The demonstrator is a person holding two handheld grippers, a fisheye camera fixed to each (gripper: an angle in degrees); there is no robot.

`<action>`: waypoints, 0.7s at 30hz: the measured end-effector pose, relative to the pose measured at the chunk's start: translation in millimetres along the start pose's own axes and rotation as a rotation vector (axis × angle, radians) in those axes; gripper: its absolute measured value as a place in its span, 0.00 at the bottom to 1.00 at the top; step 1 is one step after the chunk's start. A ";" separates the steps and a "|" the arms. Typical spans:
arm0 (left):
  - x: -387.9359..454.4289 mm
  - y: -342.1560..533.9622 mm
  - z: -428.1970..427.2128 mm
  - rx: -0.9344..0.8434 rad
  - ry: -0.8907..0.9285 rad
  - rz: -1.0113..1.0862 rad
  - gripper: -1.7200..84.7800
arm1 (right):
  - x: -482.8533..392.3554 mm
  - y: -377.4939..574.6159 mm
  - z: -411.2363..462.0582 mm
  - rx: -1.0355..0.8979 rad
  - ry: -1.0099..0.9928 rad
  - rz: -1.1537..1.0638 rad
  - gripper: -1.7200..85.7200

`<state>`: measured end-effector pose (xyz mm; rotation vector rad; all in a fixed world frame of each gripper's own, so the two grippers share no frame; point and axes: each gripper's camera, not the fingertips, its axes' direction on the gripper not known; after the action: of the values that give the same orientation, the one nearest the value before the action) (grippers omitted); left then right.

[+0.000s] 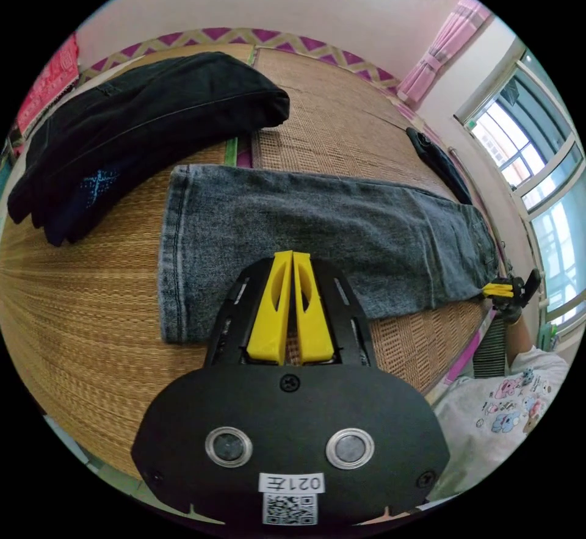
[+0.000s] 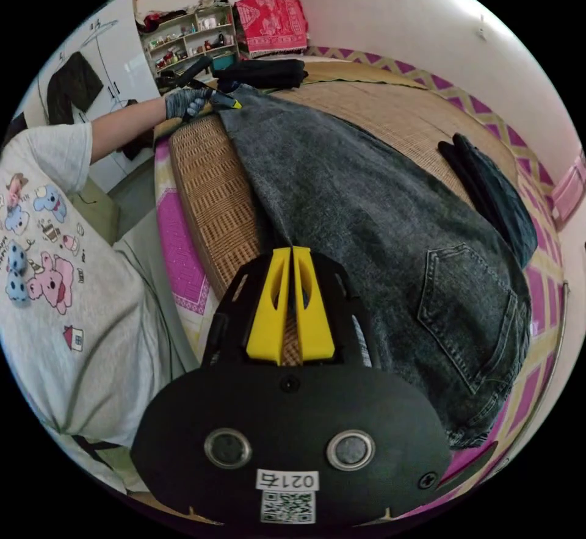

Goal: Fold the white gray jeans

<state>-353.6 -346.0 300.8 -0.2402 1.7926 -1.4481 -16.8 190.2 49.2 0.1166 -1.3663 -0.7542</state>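
While two grippers pinch shut, one pair of jeans lies flat.

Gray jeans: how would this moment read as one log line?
gray jeans: flat on mat, halved lengthwise | left gripper: shut at near edge | right gripper: shut at near edge

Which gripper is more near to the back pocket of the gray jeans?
Right. The right gripper is beside the waist, close to the back pocket; the left gripper is at the far leg-cuff end.
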 end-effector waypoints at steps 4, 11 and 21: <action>-15.1 -11.7 5.9 -0.002 0.010 -0.016 0.01 | -8.5 6.0 4.6 0.007 0.004 0.025 0.01; -40.3 -20.8 10.7 0.019 0.032 -0.045 0.01 | -13.3 17.5 14.8 0.043 -0.002 0.069 0.02; -109.4 56.6 -79.6 0.377 0.050 -0.385 0.08 | -14.9 27.1 19.2 0.041 0.004 0.067 0.02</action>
<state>-316.8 -204.1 302.6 -0.3693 1.5255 -2.0471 -23.1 225.6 54.7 0.1040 -1.3759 -0.6699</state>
